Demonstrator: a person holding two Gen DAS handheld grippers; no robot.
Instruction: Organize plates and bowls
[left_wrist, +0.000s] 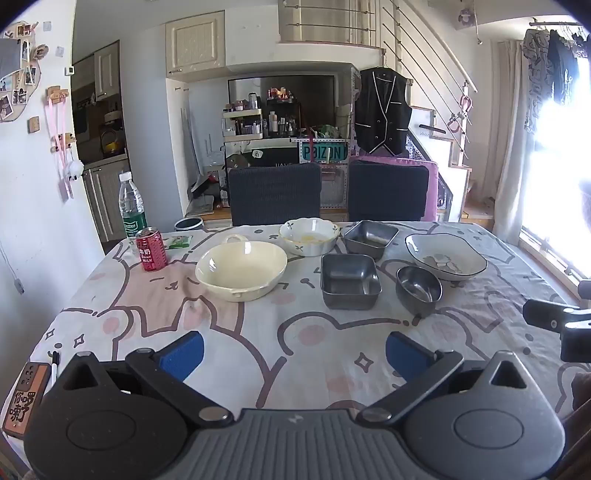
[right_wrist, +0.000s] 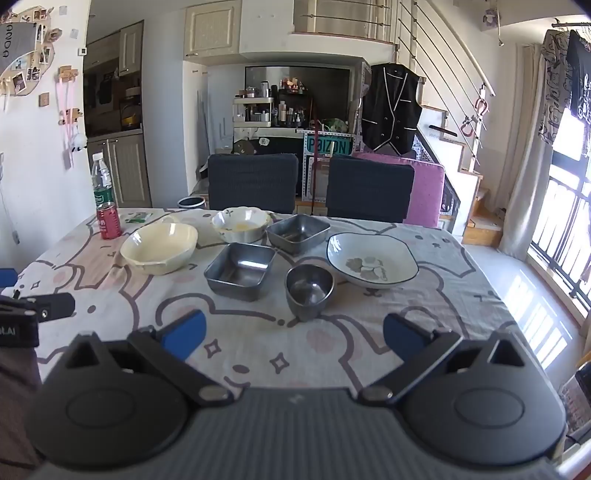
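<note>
A lived-in home: dining area opening onto a kitchen and a staircase

A table (left_wrist: 110, 295) under a cartoon bunny cloth is carrying bowls (left_wrist: 242, 268) beside a water bottle (left_wrist: 131, 206) and a red can (left_wrist: 150, 249), with two dark chairs (left_wrist: 275, 194) standing at its far edge; behind them a shelf (left_wrist: 242, 123) is holding bottles and jars, a vest (left_wrist: 382, 110) is hanging by the stair railing (left_wrist: 424, 66), clothes are drying at the sunny window (right_wrist: 561, 173), kitchen cabinets (right_wrist: 127, 173) are showing at the left, and photos (left_wrist: 20, 74) are hanging on the wall
</note>
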